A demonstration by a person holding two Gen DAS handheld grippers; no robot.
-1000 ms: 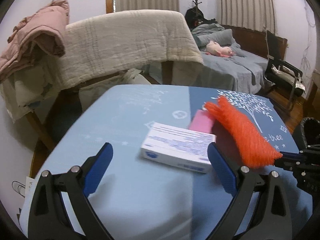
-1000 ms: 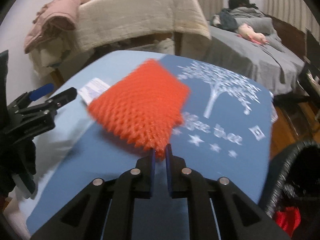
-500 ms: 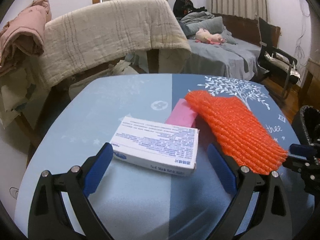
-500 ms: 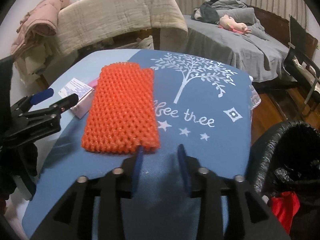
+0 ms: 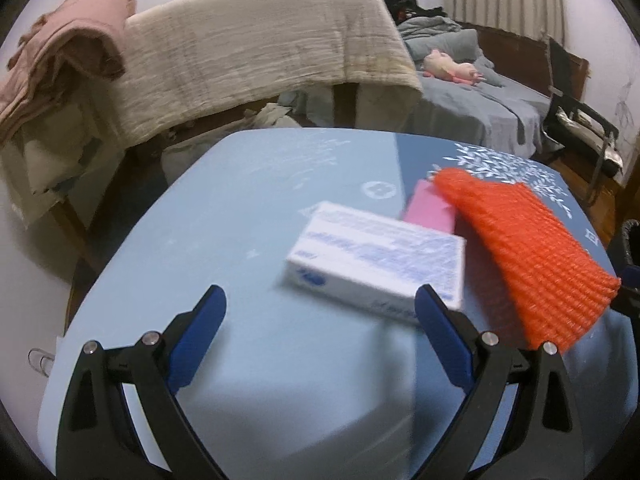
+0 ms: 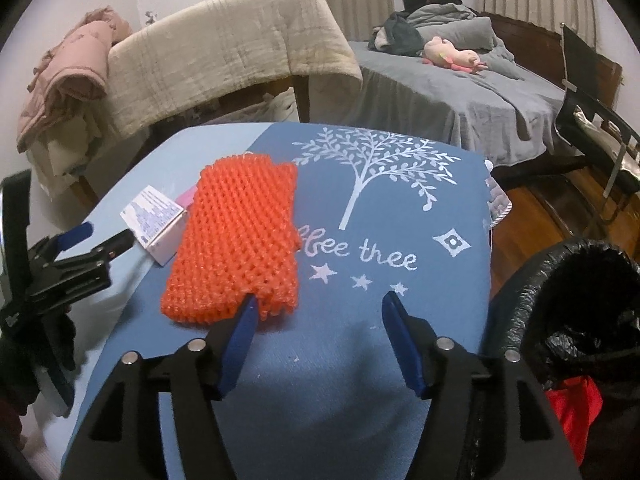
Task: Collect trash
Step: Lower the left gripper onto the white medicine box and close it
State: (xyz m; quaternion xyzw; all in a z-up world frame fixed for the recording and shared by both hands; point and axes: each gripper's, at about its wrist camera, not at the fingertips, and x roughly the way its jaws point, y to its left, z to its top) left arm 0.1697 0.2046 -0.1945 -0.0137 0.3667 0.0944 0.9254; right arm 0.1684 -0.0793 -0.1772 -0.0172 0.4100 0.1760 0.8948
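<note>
- Bed (image 6: 460,92) with grey cover, beyond the table's far edge; a pink plush toy (image 6: 452,56) lies on it.
- Beige quilt (image 5: 256,52) draped over a wooden frame behind the table; a pink garment (image 5: 60,60) is heaped at its left end.
- Table (image 6: 400,216) under a blue cloth printed with a white tree and stars; the left part of the cloth is paler blue.
- Bin (image 6: 576,320) lined with a black bag, just off the table's right edge; something red shows low inside it.
- Orange foam net (image 6: 240,240) lying flat on the cloth near the table's middle, its left edge resting up on the 2 boxes, its near edge toward the near side of the table.
- White box (image 5: 376,256) with blue print, on the paler half, touching the net's left edge; its print is too blurred to read.
- Pink box (image 5: 430,210), partly hidden behind the white box and under the net.
- Right gripper (image 6: 318,312): jaws opening, nothing pinched; the net's near edge lies at the tip of the left finger (image 6: 244,324), and bare cloth fills the gap.
- Left gripper (image 5: 320,320): jaws spread wide, empty; the white box lies just beyond the fingertips, its near right corner by the right finger (image 5: 436,328).
</note>
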